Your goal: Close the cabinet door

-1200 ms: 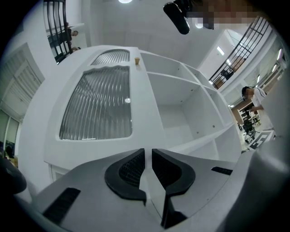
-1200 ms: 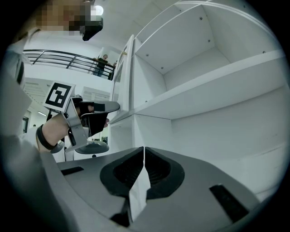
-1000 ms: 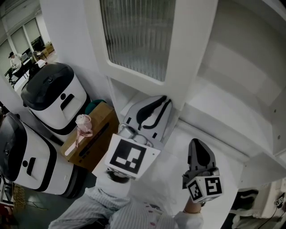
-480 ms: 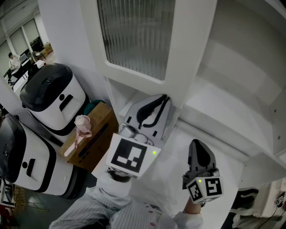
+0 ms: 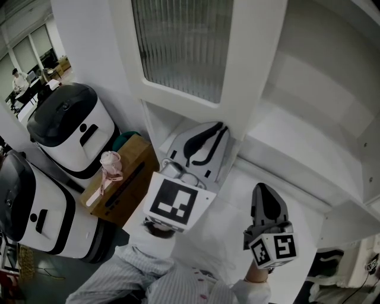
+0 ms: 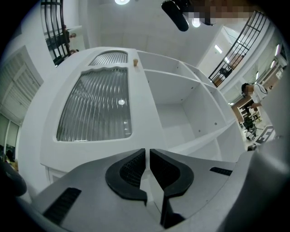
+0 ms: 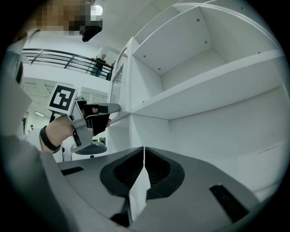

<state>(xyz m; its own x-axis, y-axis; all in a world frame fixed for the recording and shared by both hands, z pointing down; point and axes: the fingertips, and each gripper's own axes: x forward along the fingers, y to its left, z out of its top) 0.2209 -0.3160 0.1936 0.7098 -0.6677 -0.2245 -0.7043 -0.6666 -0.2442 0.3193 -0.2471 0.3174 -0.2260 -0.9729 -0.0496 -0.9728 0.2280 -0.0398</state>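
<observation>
White-framed cabinet door with a ribbed glass panel [image 5: 190, 53] stands open, left of the white shelved cabinet [image 5: 309, 95]. Left gripper [image 5: 221, 128] tips are at its lower rail; the jaws have just been closing to a slit, nothing seen between them. Right gripper [image 5: 262, 191]: jaws together, empty.

The head view is dim, grey and low in contrast, so the white cabinet [image 5: 309, 89] looks flat, with soft shadows. Both gripper views are brighter, strongly fisheye, with black corners and bowed straight edges. A ceiling lamp [image 6: 121, 2] glares at the left gripper view's top and glints on the ribbed glass [image 6: 121, 102]
</observation>
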